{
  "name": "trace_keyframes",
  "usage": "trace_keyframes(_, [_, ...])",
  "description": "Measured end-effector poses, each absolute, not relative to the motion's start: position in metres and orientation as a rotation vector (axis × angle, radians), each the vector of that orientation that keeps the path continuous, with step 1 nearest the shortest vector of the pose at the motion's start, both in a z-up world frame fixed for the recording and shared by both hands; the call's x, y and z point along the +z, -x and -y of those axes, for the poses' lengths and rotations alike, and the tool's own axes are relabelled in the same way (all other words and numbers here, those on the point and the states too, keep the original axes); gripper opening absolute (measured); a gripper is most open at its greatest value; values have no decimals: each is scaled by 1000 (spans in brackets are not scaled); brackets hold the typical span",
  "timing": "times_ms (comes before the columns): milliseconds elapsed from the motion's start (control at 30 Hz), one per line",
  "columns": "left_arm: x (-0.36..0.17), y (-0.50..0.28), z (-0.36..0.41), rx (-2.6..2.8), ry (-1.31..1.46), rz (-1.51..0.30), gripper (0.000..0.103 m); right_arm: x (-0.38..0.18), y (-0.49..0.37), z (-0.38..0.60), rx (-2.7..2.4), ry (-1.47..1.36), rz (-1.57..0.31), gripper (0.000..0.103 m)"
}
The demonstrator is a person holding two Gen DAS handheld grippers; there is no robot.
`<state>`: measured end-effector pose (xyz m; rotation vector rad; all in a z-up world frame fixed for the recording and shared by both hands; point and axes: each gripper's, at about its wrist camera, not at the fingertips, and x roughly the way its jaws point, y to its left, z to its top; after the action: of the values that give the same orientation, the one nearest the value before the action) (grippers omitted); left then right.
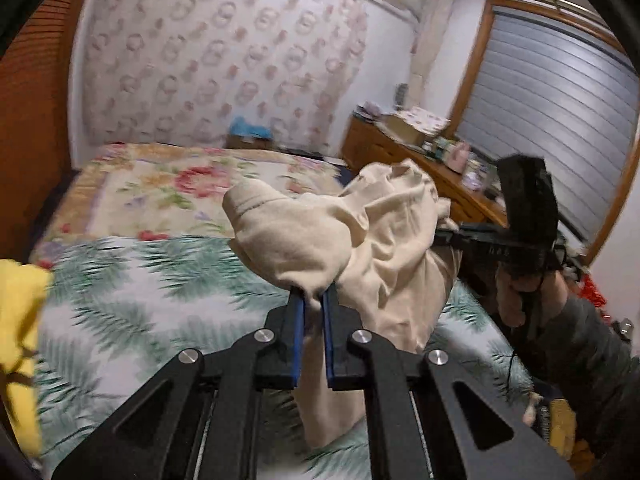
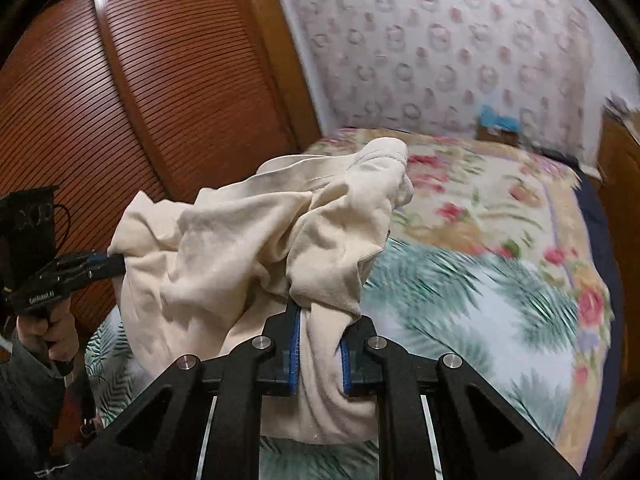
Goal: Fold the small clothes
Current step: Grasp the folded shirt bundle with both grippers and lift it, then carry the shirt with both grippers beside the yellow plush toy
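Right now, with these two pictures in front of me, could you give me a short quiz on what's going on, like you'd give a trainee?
1. True or false: the cream garment lies flat on the bed.
2. How many hand-held grippers are shut on the garment?
3. Pick one. The yellow cloth in the left wrist view lies: A) at the bed's left edge, B) on the wooden dresser, C) in a gripper.

Key
1. False: it hangs bunched in the air above the palm-print sheet.
2. Two: the left hand-held gripper and the right hand-held gripper each pinch a part of it.
3. A.
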<state>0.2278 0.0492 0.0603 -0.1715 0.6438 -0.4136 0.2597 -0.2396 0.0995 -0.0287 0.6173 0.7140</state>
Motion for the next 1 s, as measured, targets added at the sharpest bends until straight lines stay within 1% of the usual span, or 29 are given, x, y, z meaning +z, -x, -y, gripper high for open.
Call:
trace_keyframes(133, [52,-217,-98,-319,183,-638,9,103,-280,179,782,78,-599,15])
trace_keyframes(367, [35,-214,-166,-197,203,-620,9,89,-347,77,862,137,-603,15])
trace_keyframes(467, [20,-216,-192,-171,237,-616,9,75,-381,39,887,160,-624,15])
trace_keyframes(533, [10,-219,-206,-159,265,-621,8,75,-392,15,901,187,-627,15])
trace_keyframes(600, [-2,-220,-222,-146,308,-628,5,75,-406,-9,914,206,-631,15])
trace_keyframes(667, [-14,-218,-236,-149,355,-633,5,76,-424,-37,926,227,-639,14])
trace_keyframes(867, [-43,-207,-252,-137,430,-640,4,61,-459,-98,967,322,-656,13])
trace_keyframes(1000, [-40,-201,-251,-133,431,-613,4,58,-471,-130,1000,371,-640,13])
